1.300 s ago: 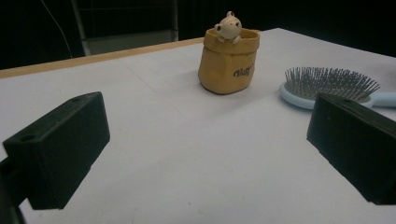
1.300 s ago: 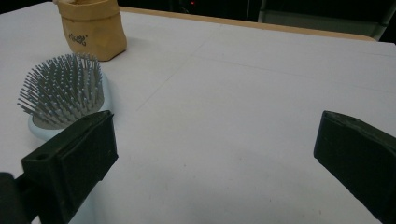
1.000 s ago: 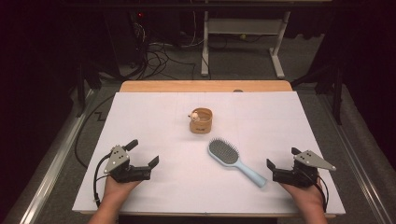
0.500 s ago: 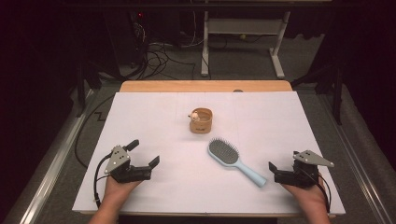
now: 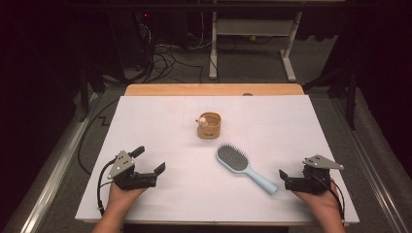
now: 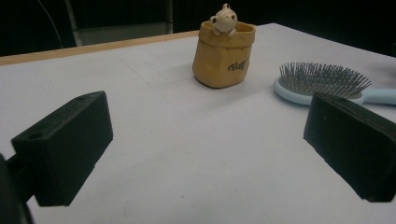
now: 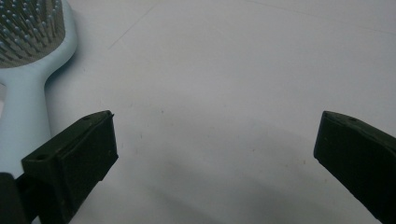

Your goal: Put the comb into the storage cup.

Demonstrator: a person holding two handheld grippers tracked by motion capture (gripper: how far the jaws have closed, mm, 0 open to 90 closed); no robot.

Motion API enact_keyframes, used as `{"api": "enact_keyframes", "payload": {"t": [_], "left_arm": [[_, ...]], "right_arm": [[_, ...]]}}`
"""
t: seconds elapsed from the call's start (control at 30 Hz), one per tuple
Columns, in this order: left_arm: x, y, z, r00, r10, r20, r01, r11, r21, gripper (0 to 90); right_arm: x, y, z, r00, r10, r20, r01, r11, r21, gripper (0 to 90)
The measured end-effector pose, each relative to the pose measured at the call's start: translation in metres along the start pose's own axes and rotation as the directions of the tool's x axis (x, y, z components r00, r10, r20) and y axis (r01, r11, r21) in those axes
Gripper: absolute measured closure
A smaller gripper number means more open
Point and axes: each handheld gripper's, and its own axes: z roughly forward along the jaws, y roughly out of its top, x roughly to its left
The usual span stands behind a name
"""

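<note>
Two grippers are resting low on a white table [image 5: 160,121] as we are looking down from the high view, one at each near corner, with a light blue hairbrush [image 5: 243,167] lying between them and a small tan pot [image 5: 209,126] standing farther back near the middle. Compared with a second ago, we are seeing the right gripper [image 5: 286,178] drawing back and to the right along the near edge, so its jaws are now sitting just beside the tip of the brush handle without touching it; the left gripper [image 5: 148,160] is staying where it was, well apart from the brush. We are judging that nothing has been grasped yet and that the right hand is lining up on the handle. Both grippers are standing wide apart in their jaws and holding nothing. Moving to the closer views, the left gripper view is giving us what the high view cannot: the pot [image 6: 224,53] is shaped like a little sack with dark lettering, a tiny cream bear figure [image 6: 224,19] is peeking over its rim, and the brush [image 6: 322,81] is lying bristles up. In the right gripper view we are seeing the blue handle [image 7: 21,126] running just outside one jaw, not between the two.
</note>
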Motion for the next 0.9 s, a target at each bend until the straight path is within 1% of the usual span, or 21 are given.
{"api": "enact_keyframes", "payload": {"t": [0.07,0.1,0.17,0.27,0.37,0.43,0.6,0.7,0.87,0.9], "left_arm": [[-0.0002,-0.0002,0.0005,1.0,0.002,0.008,-0.002,1.0,0.002,2.0],[-0.0008,-0.0002,0.0007,0.9999,0.009,0.01,-0.009,0.9999,-0.005,1.8],[-0.001,-0.0001,0.0007,0.9999,0.011,0.009,-0.011,0.9999,-0.008,1.8],[-0.0013,-0.0001,0.001,0.9998,0.017,0.003,-0.017,0.9998,-0.01,1.7],[-0.0004,-0.0003,0.0013,0.9999,0.014,-0.002,-0.014,0.9999,-0.01,1.2],[0.0,-0.0005,0.0016,0.9999,0.016,-0.003,-0.016,0.9999,-0.006,0.8],[-0.0005,-0.0008,0.0019,0.9997,0.024,-0.007,-0.024,0.9997,-0.007,0.6],[-0.0004,-0.0009,0.0019,0.9996,0.025,-0.011,-0.025,0.9997,-0.005,0.7],[-0.0006,-0.001,0.0018,0.9991,0.038,-0.021,-0.038,0.9992,-0.016,0.6],[-0.0003,-0.0009,0.0017,0.999,0.039,-0.021,-0.04,0.9991,-0.014,0.6]], "right_arm": [[-0.0003,0.0001,0.0004,1.0,0.0,-0.002,0.0,1.0,0.01,0.1],[-0.0006,0.0,0.001,1.0,-0.003,-0.001,0.003,1.0,0.018,0.1],[-0.001,-0.0001,0.0012,1.0,-0.005,-0.005,0.005,1.0,0.02,0.1],[-0.0009,-0.0008,0.002,0.9999,-0.012,-0.006,0.012,0.999,0.04,0.1],[-0.0017,-0.0016,0.003,0.9996,-0.026,-0.013,0.027,0.998,0.057,0.1],[-0.0019,-0.0023,0.0035,0.9996,-0.026,-0.012,0.027,0.997,0.072,0.1],[-0.0022,-0.003,0.0043,0.9993,-0.036,-0.011,0.037,0.995,0.089,0.1],[-0.0022,-0.0034,0.0046,0.9992,-0.039,-0.009,0.04,0.995,0.09,0.1],[-0.0024,-0.0015,0.0007,0.9994,-0.03,-0.015,0.031,0.998,0.054,0.1],[-0.0024,-0.0015,0.0007,0.9994,-0.03,-0.015,0.031,0.998,0.054,0.1]]}}
